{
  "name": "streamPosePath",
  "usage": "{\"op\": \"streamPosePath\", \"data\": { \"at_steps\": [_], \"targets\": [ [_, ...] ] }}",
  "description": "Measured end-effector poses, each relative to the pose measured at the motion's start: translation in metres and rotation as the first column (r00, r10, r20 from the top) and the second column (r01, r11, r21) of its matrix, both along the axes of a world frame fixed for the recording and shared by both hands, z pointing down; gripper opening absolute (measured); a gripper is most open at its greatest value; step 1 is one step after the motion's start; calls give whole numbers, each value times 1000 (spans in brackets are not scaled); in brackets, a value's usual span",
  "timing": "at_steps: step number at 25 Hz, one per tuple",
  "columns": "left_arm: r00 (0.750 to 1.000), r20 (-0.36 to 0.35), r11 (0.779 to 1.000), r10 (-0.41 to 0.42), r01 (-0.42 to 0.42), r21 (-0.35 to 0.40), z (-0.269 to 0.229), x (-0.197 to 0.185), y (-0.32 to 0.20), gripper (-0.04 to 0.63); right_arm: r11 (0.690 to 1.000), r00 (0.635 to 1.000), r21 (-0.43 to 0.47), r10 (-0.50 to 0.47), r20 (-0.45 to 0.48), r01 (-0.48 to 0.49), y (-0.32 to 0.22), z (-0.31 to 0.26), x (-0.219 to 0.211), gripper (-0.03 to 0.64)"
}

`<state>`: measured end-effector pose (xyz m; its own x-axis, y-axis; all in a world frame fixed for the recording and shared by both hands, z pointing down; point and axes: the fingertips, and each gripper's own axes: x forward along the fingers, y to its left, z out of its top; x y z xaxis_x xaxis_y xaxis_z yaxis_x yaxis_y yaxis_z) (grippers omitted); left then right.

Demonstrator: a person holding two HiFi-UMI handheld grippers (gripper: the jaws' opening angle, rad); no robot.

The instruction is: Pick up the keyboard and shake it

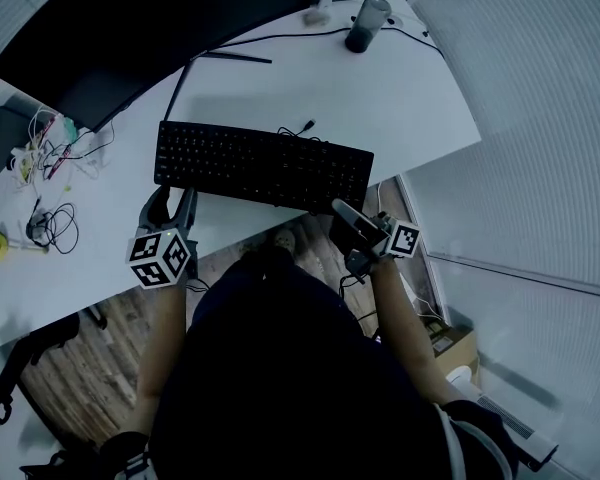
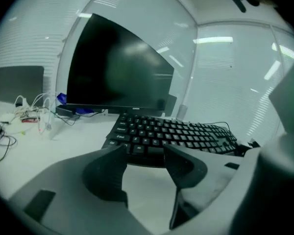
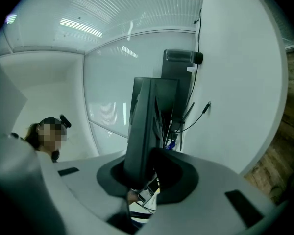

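A black keyboard (image 1: 263, 163) lies slantwise on the white desk (image 1: 400, 108), and its right front corner reaches the desk's curved edge. My right gripper (image 1: 344, 213) is shut on that corner. In the right gripper view the keyboard (image 3: 146, 116) shows edge-on as a dark slab pinched between the pads of the right gripper (image 3: 146, 173). My left gripper (image 1: 171, 206) hovers just in front of the keyboard's left front corner, open. In the left gripper view the left gripper (image 2: 144, 155) has bare desk between its fingers, and the keyboard (image 2: 171, 133) lies just past the tips.
A large dark monitor (image 1: 110, 38) stands behind the keyboard, and a dark cylinder (image 1: 366, 23) stands at the desk's far right. Loose cables (image 1: 50, 153) and small items clutter the left side. A cardboard box (image 1: 450, 343) sits on the wooden floor at right. Another person (image 3: 46, 136) stands nearby.
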<state>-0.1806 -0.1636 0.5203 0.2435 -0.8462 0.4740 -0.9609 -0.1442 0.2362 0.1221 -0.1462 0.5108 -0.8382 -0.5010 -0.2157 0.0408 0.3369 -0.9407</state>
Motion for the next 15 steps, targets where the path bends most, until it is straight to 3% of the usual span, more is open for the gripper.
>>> {"op": "streamPosePath", "data": {
  "at_steps": [4, 6, 8, 11, 13, 15],
  "targets": [
    [989, -68, 992, -128, 129, 9, 0, -37, -7, 283, 999, 1000, 36, 10, 28, -11, -1, -12, 7, 89],
    [985, -125, 992, -115, 120, 31, -7, -38, -11, 302, 998, 999, 57, 10, 53, -13, 1, -21, 17, 89],
    [973, -226, 997, -35, 50, 61, -9, -35, -17, 327, 997, 997, 78, 7, 75, -13, 2, -22, 21, 92],
    [918, -372, 988, 140, -104, 114, -12, -26, -22, 327, 994, 996, 107, 1, 93, -10, 0, -22, 22, 92],
    [889, -392, 971, 237, -199, 135, -16, -15, -20, 327, 992, 996, 129, -13, 87, 2, -1, -28, 25, 92],
    [876, -389, 958, 284, -245, 146, -20, -7, -20, 327, 988, 997, 149, -34, 75, 23, -1, -31, 26, 92]
  ]
}}
